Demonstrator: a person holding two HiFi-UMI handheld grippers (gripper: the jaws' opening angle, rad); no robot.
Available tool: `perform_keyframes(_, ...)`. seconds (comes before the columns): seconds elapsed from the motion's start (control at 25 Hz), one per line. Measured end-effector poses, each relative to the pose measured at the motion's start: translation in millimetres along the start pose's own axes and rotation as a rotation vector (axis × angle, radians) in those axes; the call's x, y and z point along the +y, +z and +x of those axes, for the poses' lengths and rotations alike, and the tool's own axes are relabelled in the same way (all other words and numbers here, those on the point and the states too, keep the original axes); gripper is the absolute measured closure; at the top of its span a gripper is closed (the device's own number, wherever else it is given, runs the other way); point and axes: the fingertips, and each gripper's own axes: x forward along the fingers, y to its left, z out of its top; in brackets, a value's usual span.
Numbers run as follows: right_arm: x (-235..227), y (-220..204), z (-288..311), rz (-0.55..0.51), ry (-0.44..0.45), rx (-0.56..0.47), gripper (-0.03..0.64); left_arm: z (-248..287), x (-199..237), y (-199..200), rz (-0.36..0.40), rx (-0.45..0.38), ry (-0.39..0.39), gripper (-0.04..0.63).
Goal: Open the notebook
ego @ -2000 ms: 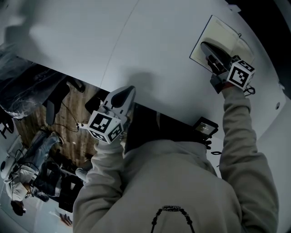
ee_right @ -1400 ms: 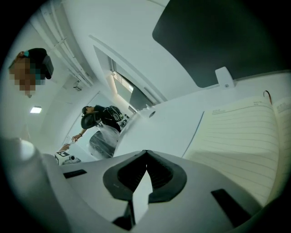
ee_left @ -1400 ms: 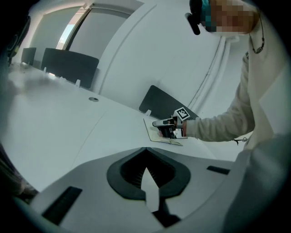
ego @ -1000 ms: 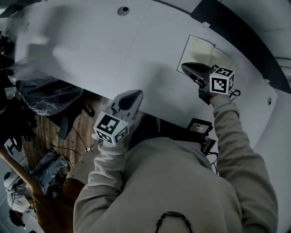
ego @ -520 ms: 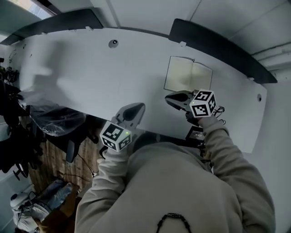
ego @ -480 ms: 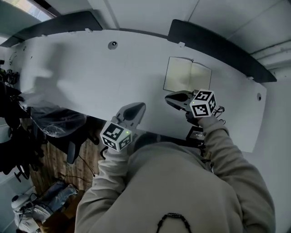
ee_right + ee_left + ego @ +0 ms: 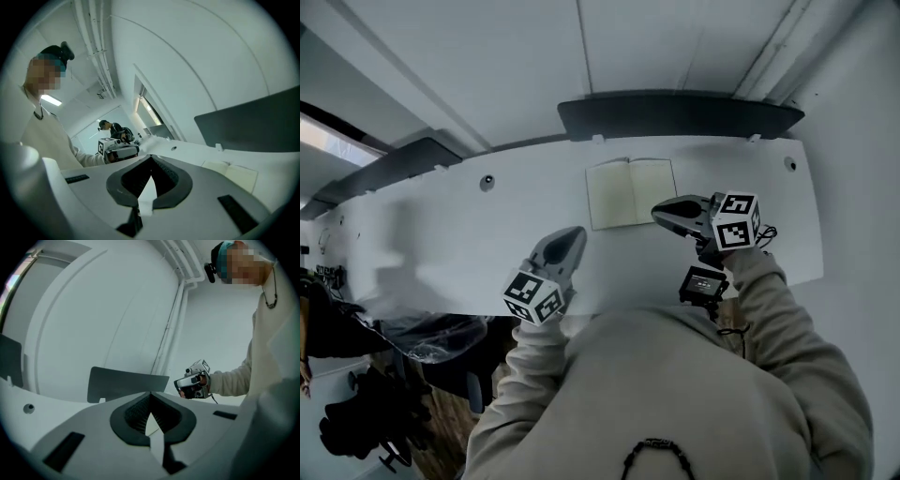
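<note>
Since cream-paged notebook lies open flat, both pages up, near back edge of long white surface, opening judged done.

Left hand-held gripper: jaws together, empty, over front edge of surface.

Right hand-held gripper: jaws closed on nothing, near notebook's right page, apparently clear of it.

Good finish: hold both clear of pages, avoid brushing spine or flipping page back.

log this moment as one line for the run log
notebook: open, flat on table | left gripper: shut, empty | right gripper: shut, empty, clear of notebook | task: looks done
</note>
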Motion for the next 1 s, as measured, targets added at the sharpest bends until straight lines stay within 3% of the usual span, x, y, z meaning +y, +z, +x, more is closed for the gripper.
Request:
perform_keyframes(0.4, 4.7, 1.3, -110.8, -0.070, -0.263, -0.184, 0.597, 44.4, -55.3, 23.5, 0.110, 0.026, -0.175, 0.601)
perform_keyframes(0.64, 8.2, 0.7, -133.5, -0.048, -0.296, -0.260, 0.597, 49.4, -65.4, 32.0, 0.125, 0.016, -0.198, 0.601)
perform_keyframes(1.0, 11.5, -4.5, -119.4, -0.041, -0.270, -0.234, 0.597, 42.8, -65.7, 32.4, 0.109, 0.005, -0.191, 0.601)
